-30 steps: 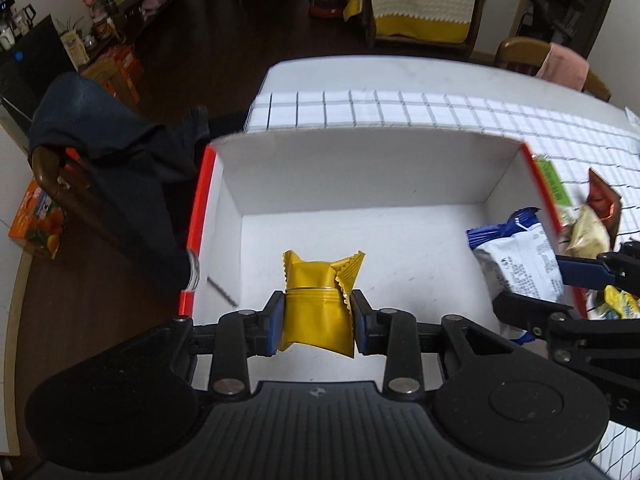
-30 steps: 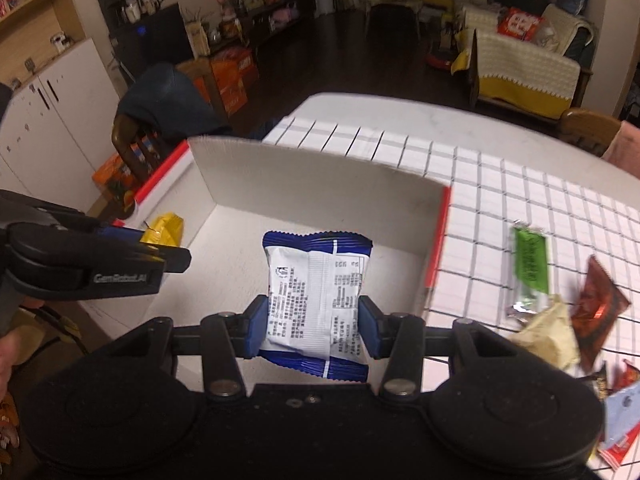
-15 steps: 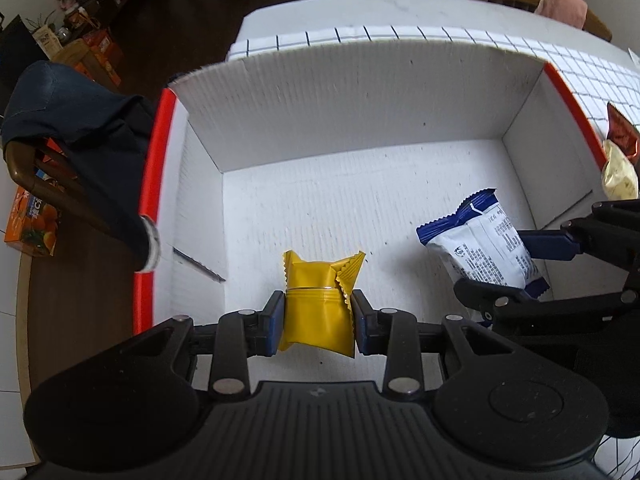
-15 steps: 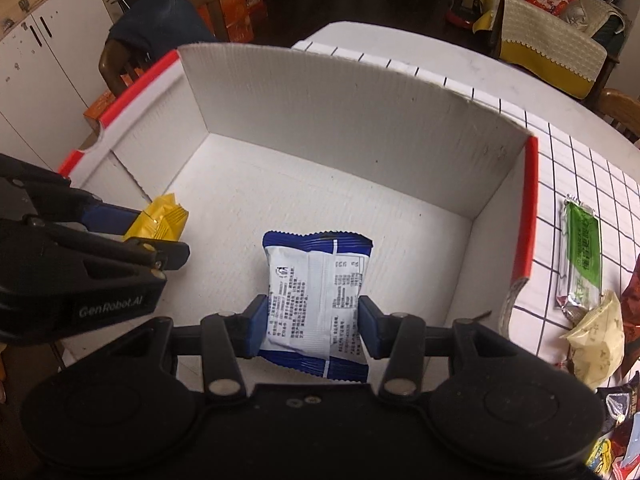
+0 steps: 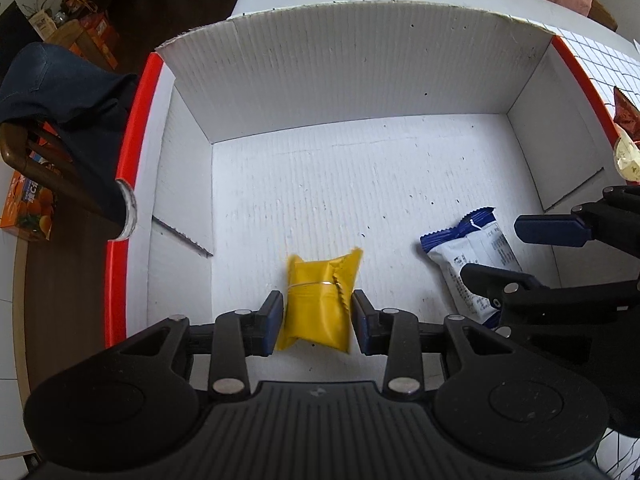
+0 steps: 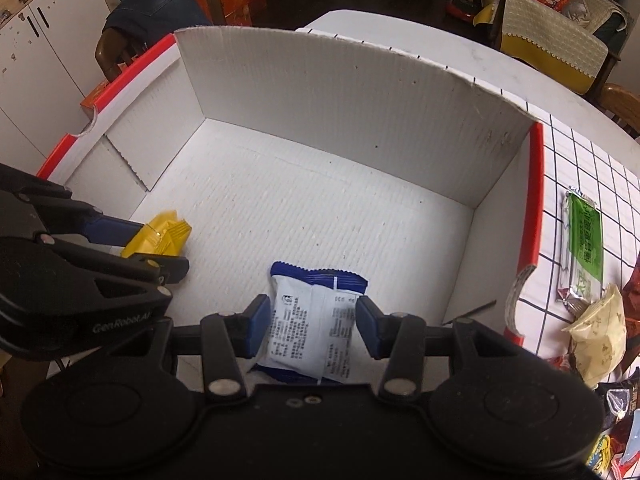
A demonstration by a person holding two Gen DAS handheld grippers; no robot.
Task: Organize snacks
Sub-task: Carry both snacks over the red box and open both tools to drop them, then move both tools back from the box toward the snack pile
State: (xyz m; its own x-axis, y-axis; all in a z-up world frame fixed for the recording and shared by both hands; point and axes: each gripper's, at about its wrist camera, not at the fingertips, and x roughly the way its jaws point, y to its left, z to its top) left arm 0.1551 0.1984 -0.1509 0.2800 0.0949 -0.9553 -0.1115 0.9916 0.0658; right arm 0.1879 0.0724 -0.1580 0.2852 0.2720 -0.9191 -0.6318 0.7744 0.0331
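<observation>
Two snacks are going into the white box (image 5: 360, 80) at once, so each tool should let go only when its packet is low on the box floor, and then lift straight up so the fingers do not drag the packet back out; the left tool (image 5: 316, 316) has just been opening its jaws, with the yellow packet (image 5: 318, 312) between them, and the pads look just off its sides, so I think this one is being dropped; the right tool (image 6: 312, 320) is clamped on the blue and white packet (image 6: 312, 320), with both pads on its sides, and it should spread its jaws next; seen from the left wrist, the yellow packet is at 6 o'clock on the box floor and the blue and white one is at 4 o'clock, near it but apart; the yellow packet is small, puffy and shiny, with zigzag ends; the other is a flat white pillow bag with dark blue ends and tiny print; more snacks, such as a green packet (image 6: 582, 240), lie on the checked tabletop (image 6: 580, 152) at 3 o'clock, outside the box, so much is left to do.
</observation>
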